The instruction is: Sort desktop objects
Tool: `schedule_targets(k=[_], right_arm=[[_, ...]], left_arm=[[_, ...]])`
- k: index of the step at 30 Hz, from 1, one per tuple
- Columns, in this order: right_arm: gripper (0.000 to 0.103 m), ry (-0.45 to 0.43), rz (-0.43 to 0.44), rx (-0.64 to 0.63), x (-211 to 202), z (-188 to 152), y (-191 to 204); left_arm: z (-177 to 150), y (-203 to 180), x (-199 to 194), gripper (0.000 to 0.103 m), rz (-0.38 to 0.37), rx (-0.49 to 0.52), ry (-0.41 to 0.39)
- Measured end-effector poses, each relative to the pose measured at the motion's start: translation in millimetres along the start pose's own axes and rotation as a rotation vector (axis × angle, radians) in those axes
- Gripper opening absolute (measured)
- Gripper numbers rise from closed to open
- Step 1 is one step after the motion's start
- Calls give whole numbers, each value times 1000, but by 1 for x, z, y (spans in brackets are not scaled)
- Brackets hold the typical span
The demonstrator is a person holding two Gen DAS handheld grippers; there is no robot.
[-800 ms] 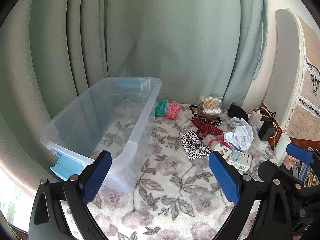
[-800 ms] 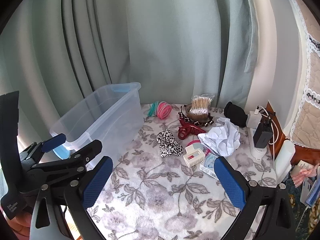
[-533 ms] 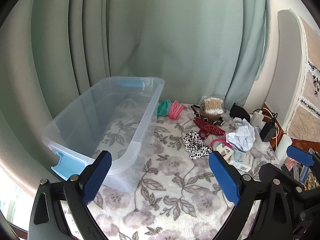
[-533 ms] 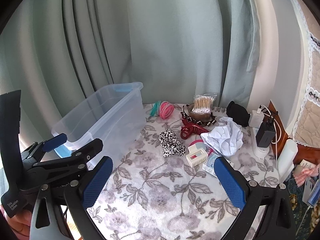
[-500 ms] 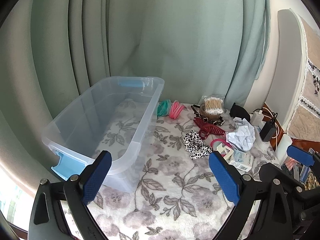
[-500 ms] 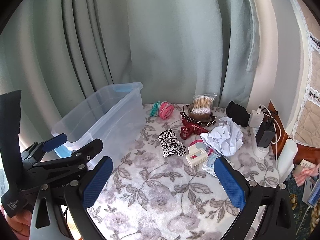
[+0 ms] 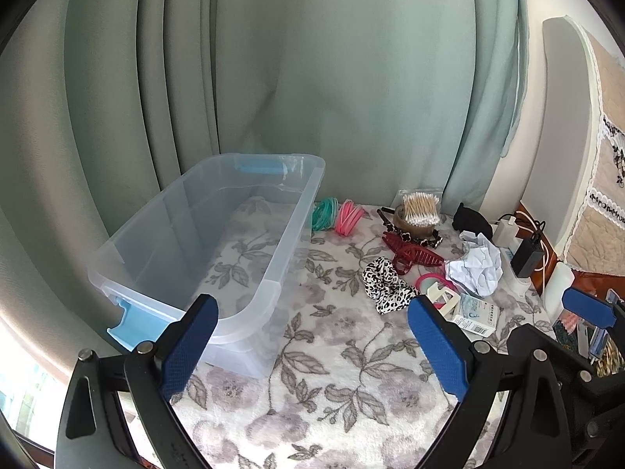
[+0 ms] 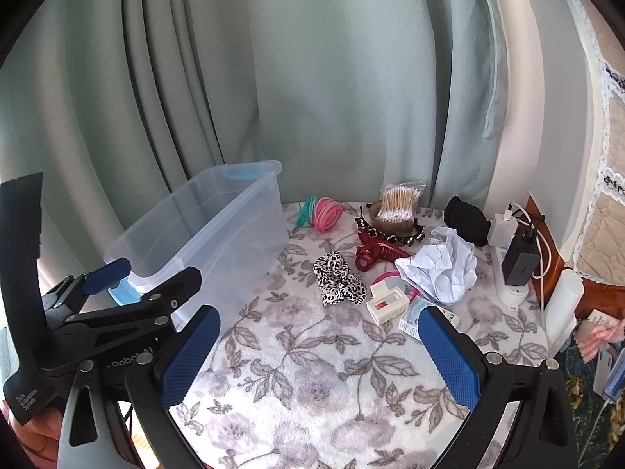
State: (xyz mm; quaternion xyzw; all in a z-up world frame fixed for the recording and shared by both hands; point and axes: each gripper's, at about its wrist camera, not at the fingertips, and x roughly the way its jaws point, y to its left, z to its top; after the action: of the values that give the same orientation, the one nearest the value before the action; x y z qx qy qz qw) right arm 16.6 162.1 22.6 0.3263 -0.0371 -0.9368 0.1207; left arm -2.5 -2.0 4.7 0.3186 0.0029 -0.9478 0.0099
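Note:
A clear plastic bin [image 7: 218,250] with blue handles stands empty on the left of the floral cloth; it also shows in the right wrist view [image 8: 211,230]. To its right lie a leopard scrunchie [image 8: 338,279], a dark red claw clip [image 8: 377,256], a cream clip [image 8: 386,305], crumpled white paper [image 8: 443,265], teal and pink hair ties [image 8: 320,213], a bag of cotton swabs [image 8: 396,205] and a small box [image 7: 474,312]. My left gripper [image 7: 312,344] is open and empty above the cloth's near edge. My right gripper [image 8: 318,351] is open and empty beside it.
A black pouch [image 8: 466,221], chargers on a power strip [image 8: 515,262] and a white bottle [image 8: 560,308] stand at the right edge. Green curtains [image 8: 312,78] hang behind. The left gripper's body [image 8: 117,312] shows in the right wrist view at lower left.
Both grippers have drawn back and risen slightly, so the objects look a little smaller. Nothing on the cloth has moved.

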Motion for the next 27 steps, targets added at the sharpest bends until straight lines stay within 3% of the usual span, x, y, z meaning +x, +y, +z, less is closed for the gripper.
schedule_targets(k=[5,11,27], right_arm=[[103,8,-25,-13,0,0,3],[103,21,33,28,1,0,-5],[103,12,48,26,-2,0,-6]], left_arm=[[-1,0,-1,98,5,2,-6],[-4,3,-4,98,10,0,-16],[-1,2,-11,98,8,11,-14]])
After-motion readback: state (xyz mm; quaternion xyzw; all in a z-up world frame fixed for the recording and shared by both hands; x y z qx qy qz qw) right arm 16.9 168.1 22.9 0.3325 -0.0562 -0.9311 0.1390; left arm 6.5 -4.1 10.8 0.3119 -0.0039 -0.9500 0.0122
